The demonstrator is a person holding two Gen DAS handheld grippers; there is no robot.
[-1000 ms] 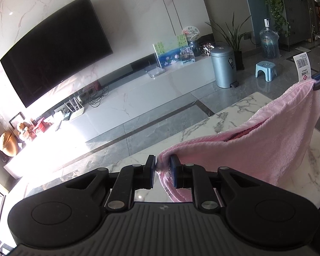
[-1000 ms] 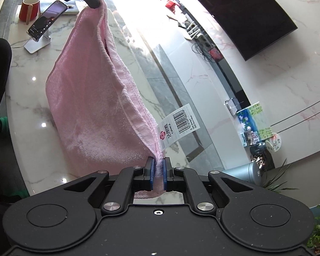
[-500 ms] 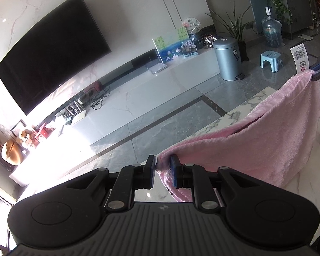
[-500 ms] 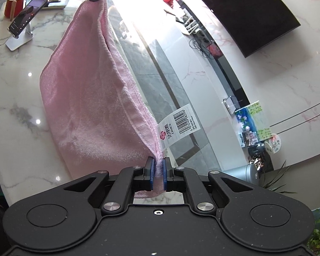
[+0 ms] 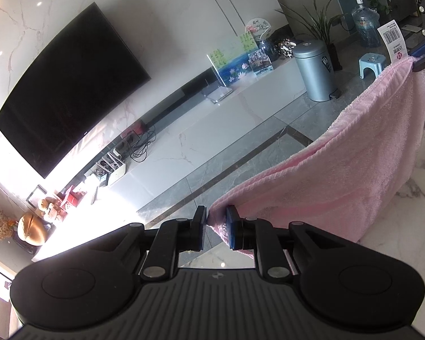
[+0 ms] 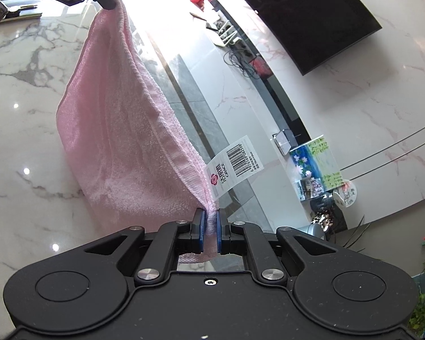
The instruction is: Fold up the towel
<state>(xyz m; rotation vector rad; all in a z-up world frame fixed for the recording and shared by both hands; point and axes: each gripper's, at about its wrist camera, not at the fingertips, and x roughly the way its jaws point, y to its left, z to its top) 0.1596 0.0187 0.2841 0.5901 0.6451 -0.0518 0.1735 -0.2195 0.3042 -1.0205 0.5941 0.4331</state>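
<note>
Gripping opposite top corners, left gripper [image 5: 215, 228] and right gripper [image 6: 209, 231] each have jaws closed on the pink towel [image 6: 121, 130], which hangs doubled between them above the marble counter [image 6: 22, 130]; risk: thin corner bites slipping under tension, collapsing the fold.
</note>
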